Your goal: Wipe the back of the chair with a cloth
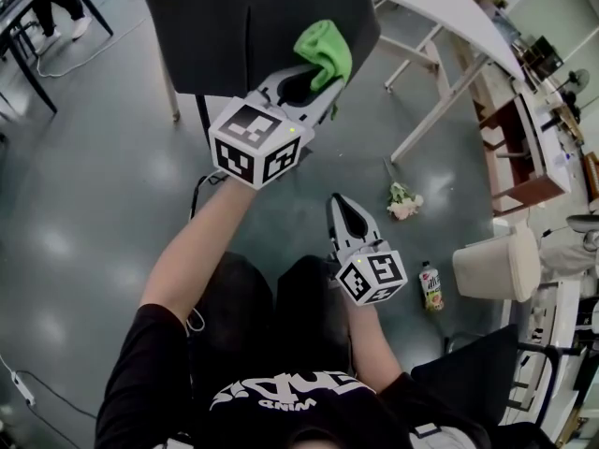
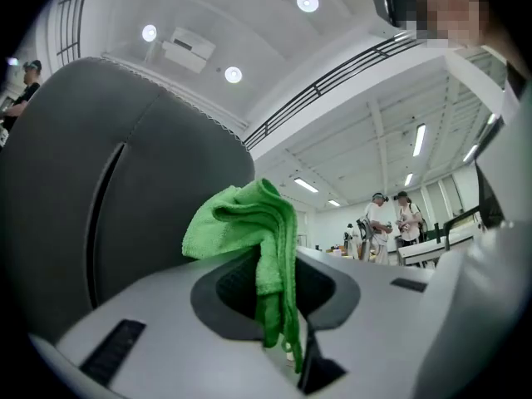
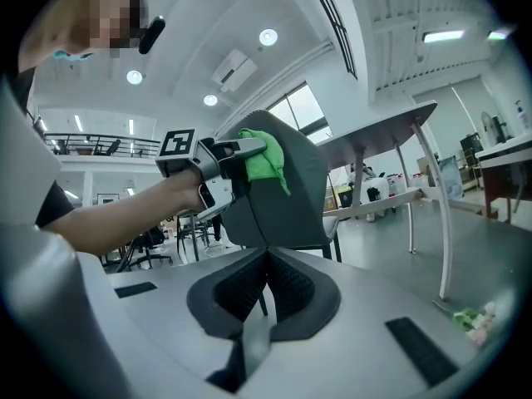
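Observation:
The chair's dark grey back [image 1: 234, 26] stands upright at the top of the head view. My left gripper [image 1: 314, 75] is raised against its right part, shut on a folded green cloth [image 1: 326, 52] that presses on the backrest. In the left gripper view the cloth [image 2: 253, 231] bulges out of the jaws beside the chair back [image 2: 108, 189]. My right gripper [image 1: 348, 215] hangs lower, over the floor near the person's legs, shut with nothing in it. Its own view looks past its tips [image 3: 266, 254] at the chair [image 3: 299, 198], the cloth [image 3: 264, 160] and the left gripper [image 3: 223, 169].
A white table [image 1: 440, 7] with slanted legs stands right of the chair. On the floor lie a small bunch of flowers [image 1: 404, 201] and a bottle [image 1: 430, 286]. A white bin [image 1: 496, 265] and brown shelving [image 1: 510, 157] line the right side. People [image 2: 391, 223] stand far off.

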### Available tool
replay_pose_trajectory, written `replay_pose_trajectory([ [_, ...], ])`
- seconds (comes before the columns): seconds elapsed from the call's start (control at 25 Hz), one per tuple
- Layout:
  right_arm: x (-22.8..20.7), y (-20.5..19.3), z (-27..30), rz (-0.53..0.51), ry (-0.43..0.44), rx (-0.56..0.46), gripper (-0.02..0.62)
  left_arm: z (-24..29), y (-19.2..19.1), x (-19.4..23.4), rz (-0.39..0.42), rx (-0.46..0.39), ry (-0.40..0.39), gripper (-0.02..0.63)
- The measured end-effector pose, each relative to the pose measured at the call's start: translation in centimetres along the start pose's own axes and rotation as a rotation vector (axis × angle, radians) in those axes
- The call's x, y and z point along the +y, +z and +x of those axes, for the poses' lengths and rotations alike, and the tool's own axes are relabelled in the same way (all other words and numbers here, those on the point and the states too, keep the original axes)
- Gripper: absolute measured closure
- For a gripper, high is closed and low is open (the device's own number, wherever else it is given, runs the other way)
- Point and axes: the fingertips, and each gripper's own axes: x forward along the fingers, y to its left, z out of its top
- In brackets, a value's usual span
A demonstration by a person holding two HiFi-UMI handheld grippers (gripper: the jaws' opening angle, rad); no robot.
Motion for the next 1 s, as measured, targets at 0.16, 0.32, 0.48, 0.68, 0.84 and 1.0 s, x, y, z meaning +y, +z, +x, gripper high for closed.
replay_pose_trajectory([
  [0.16,0.3,0.2,0.3,-0.004,0.01,-0.001,0.598,-1.7,0.0,0.6,0.007,-0.006,0.016,0.535],
  [0.32,0.4,0.2,0.8,-0.005,0.02,-0.002,0.598,-4.8,0.9,3.3,0.029,-0.027,0.092,0.535],
  [0.48,0.8,0.2,1.1,-0.006,0.035,-0.003,0.598,-8.5,0.9,6.3,0.052,-0.016,0.177,0.535],
  [0.68,1.1,0.3,1.5,-0.003,0.044,-0.004,0.598,-13.3,-0.2,10.6,0.047,0.008,0.308,0.535],
  [0.84,1.4,0.1,1.3,-0.007,0.049,0.001,0.598,-17.9,-1.4,14.7,0.032,0.032,0.435,0.535],
  [1.0,1.4,0.2,1.3,-0.009,0.041,0.002,0.598,-21.7,-2.0,19.0,-0.008,0.03,0.544,0.535],
])
